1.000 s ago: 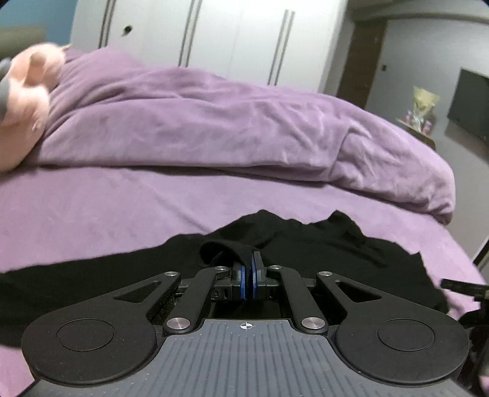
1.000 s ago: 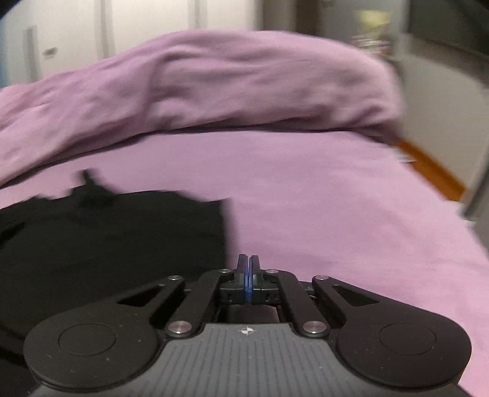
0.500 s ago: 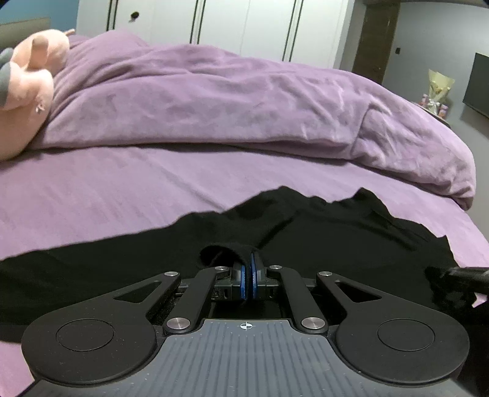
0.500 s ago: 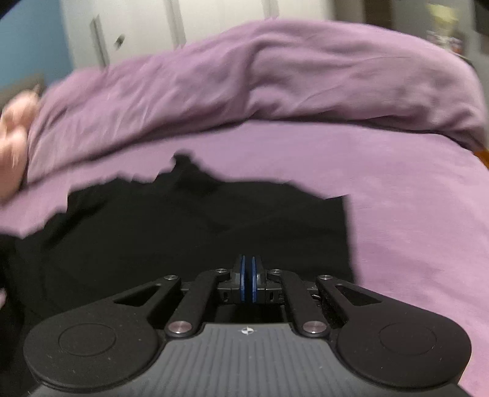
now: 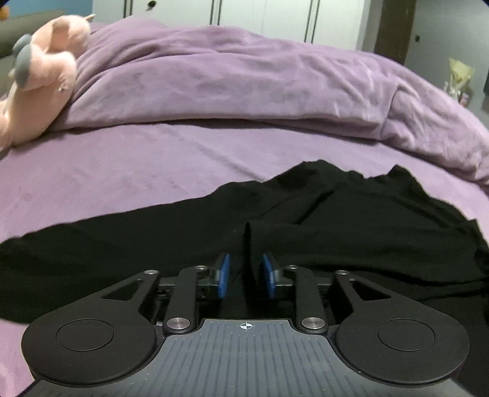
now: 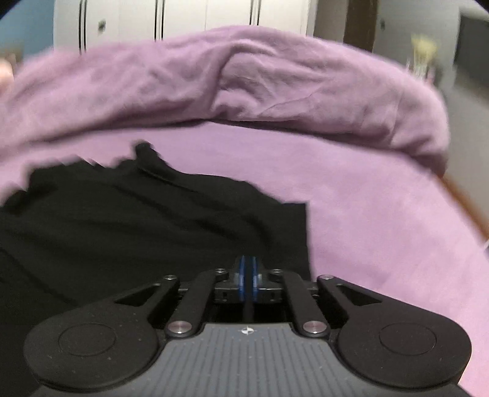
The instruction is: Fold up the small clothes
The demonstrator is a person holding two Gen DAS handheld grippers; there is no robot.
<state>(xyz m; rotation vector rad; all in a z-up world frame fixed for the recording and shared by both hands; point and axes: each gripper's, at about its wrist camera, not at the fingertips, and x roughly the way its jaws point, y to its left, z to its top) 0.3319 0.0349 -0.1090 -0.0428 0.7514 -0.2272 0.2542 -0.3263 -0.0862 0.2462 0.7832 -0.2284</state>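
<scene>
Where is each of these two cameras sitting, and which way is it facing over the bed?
Left wrist: on the left gripper, low over the black garment, facing the heaped purple duvet and pink plush toy; its jaws show parted, a ridge of cloth between them.
Right wrist: on the right gripper, facing the same way over the garment's right edge; its jaws show pressed together.
Shared: the black garment, the purple duvet, the bed sheet and the white wardrobe behind.

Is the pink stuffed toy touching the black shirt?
Apart. The left wrist view shows the pink toy far off, with bare purple sheet between it and the black shirt.
</scene>
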